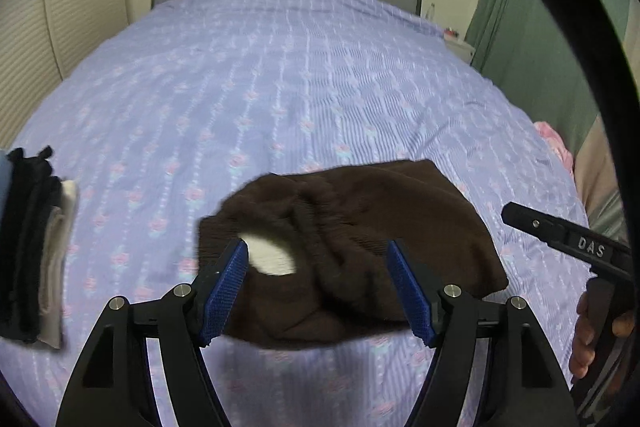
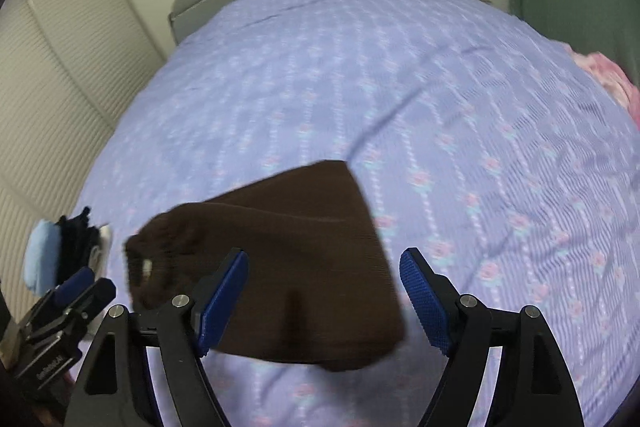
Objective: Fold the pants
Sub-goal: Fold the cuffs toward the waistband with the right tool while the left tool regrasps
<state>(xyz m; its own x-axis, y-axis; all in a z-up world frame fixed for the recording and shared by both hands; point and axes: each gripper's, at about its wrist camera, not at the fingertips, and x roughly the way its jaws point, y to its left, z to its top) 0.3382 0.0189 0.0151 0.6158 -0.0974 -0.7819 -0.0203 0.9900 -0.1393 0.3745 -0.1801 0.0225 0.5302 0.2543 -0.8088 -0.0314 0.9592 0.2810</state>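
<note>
Both claws, left claw (image 1: 318, 287) and right claw (image 2: 324, 295), gape above folded brown pants (image 1: 360, 247) lying crosswise on the bed (image 1: 280, 87); clothes stack (image 1: 36, 247) lies leftward.

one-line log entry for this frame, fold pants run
stage: pants folded into a compact bundle | brown pants on bed | left gripper open, empty | right gripper open, empty | stack of folded clothes at left

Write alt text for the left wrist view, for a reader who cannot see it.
Brown pants, folded into a compact bundle, lie on a lavender floral bedspread between the open left gripper fingers. A stack of folded clothes sits at the left edge, and the right gripper enters from the right.
</note>
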